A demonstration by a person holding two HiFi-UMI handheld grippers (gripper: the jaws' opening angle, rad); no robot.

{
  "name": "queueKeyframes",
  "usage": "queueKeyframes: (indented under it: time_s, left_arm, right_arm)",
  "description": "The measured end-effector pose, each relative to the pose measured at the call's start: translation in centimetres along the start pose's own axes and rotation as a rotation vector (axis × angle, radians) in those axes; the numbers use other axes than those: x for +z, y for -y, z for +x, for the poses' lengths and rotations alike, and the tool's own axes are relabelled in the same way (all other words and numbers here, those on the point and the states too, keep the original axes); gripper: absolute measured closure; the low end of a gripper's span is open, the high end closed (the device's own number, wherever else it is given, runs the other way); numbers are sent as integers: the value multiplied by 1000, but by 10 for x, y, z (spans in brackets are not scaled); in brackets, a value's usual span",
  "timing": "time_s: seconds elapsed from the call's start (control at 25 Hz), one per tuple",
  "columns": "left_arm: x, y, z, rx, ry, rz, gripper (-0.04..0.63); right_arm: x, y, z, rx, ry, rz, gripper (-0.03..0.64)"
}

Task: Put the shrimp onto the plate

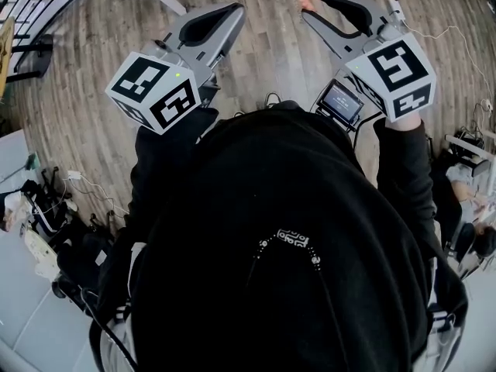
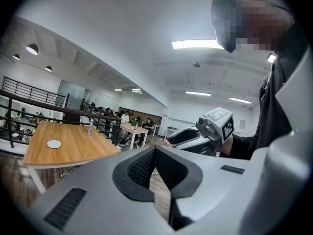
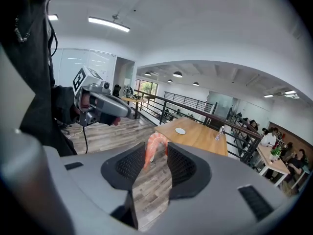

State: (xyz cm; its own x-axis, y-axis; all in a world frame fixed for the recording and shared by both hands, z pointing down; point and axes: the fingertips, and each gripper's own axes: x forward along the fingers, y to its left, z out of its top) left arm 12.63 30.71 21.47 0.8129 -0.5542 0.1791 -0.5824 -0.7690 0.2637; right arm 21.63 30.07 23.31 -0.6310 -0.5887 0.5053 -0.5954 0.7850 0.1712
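Entry one, right gripper [image 3: 156,146]: I read its jaws as clamped on the shrimp [image 3: 152,145], an orange-pink curl standing up between the pads, held in the air above the plank floor [image 3: 151,190]. Entry two, left gripper [image 2: 155,148]: jaws pressed together at the tips, empty, held up beside the right one. Entry three, plate [image 3: 180,130]: small, white, lying on a wooden table [image 3: 205,138] well apart from both grippers, next to a dark railing [image 3: 195,112]. The shrimp is not yet on the plate.
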Motion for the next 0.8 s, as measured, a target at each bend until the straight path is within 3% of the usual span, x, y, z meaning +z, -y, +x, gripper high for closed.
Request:
queueKeyframes:
  time_s: [0.32, 0.64, 0.8]
  left_arm:
    - [7, 0, 4, 36, -22, 0, 589]
    - [-2, -18, 34, 96, -58, -8, 589]
    - [-7, -19, 27, 117, -60, -11, 589]
  right_arm:
    - [8, 6, -2, 54, 38, 19, 463]
    - [-10, 41, 16, 116, 64, 34, 463]
    - [-16, 38, 16, 122, 68, 40, 463]
